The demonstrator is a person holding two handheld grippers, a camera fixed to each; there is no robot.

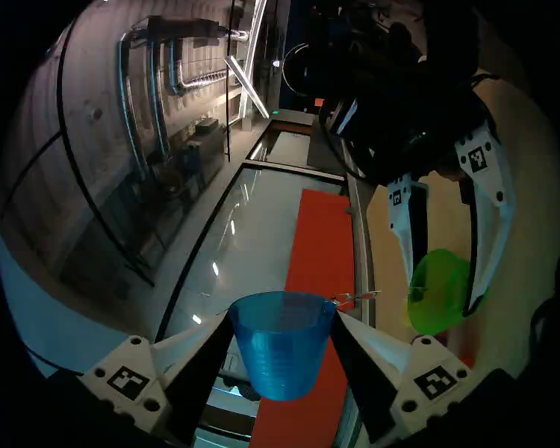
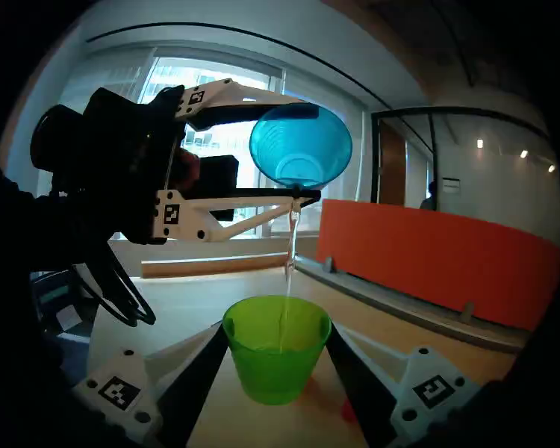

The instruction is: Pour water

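Green cup (image 1: 435, 284) half behind R claw (image 1: 446, 300)

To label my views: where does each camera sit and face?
Left gripper view: on the left tongs, own fingers gripping the blue cup, facing the right tongs with the green cup.
Right gripper view: on the right tongs, own fingers gripping the green cup, facing the left tongs pouring water.
Shared: both cups, both tongs.
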